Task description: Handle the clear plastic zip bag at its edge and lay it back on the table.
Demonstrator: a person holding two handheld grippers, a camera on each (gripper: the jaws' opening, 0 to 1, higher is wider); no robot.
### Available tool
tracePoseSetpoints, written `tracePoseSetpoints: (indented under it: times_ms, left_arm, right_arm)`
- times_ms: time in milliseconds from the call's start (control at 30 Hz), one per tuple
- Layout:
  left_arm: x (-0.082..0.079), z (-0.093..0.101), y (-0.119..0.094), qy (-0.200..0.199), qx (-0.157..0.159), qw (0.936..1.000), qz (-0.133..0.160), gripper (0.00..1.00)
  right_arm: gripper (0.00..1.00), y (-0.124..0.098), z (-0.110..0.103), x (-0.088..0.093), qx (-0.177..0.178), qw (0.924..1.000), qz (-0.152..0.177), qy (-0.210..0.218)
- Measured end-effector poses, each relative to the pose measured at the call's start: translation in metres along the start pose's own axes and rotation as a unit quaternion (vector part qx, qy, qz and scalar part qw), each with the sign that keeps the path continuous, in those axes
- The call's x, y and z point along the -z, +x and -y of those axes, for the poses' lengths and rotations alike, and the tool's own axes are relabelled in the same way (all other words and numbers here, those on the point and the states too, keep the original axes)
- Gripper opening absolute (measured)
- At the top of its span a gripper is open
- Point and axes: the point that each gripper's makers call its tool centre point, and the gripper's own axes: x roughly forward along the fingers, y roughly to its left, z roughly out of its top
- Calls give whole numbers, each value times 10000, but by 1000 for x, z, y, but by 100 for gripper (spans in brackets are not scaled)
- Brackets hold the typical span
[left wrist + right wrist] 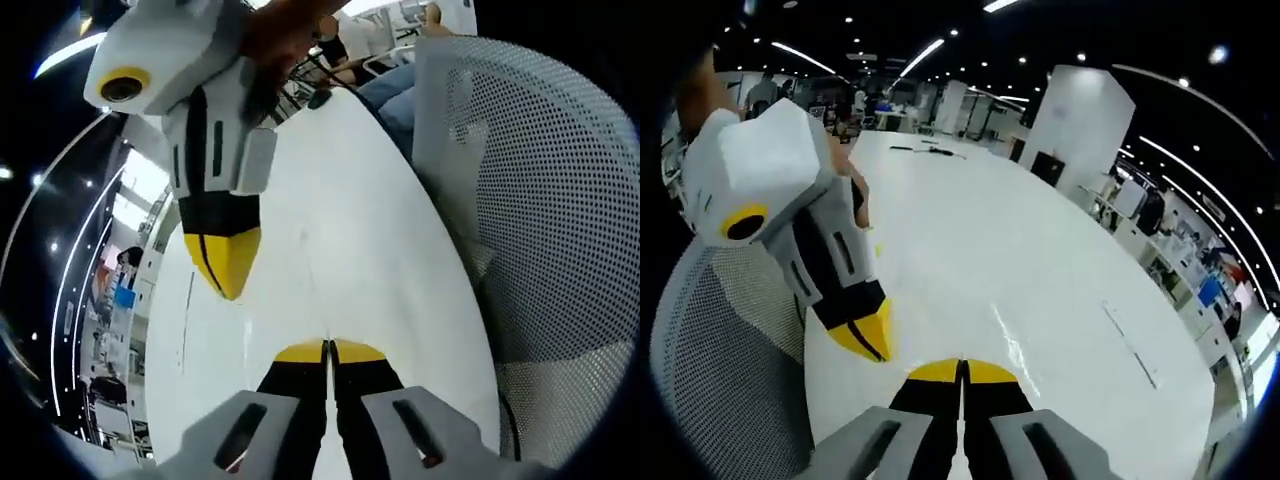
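Hovering above one white table: two grippers, left gripper and right gripper, both clenched, empty; one mesh chair beside the table.

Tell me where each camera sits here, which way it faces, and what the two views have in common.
Left gripper view: rides on the left gripper, jaws shut, looking along the white table toward a mesh chair; the right gripper enters from upper left.
Right gripper view: rides on the right gripper, jaws shut, facing across the table into an open office; the left gripper comes in from the left.
Shared: the table, the chair, both grippers with tips close together.
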Motion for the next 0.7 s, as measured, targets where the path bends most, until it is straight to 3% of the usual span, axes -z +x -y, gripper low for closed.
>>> tracePoseSetpoints:
  times_ms: [233, 433, 700]
  left_arm:
    - [-1, -5, -4, -33, -104, 9999, 59, 0]
    - [-3, -10, -4, 33, -138, 9998, 102, 0]
    - [-4, -7, -5, -19, -39, 9998, 192, 0]
  right_arm:
    - [0, -17, 30, -20, 465, 9987, 229, -20]
    - [0, -25, 32, -28, 586, 9977, 244, -217]
    - [0, -25, 32, -23, 707, 9972, 244, -89]
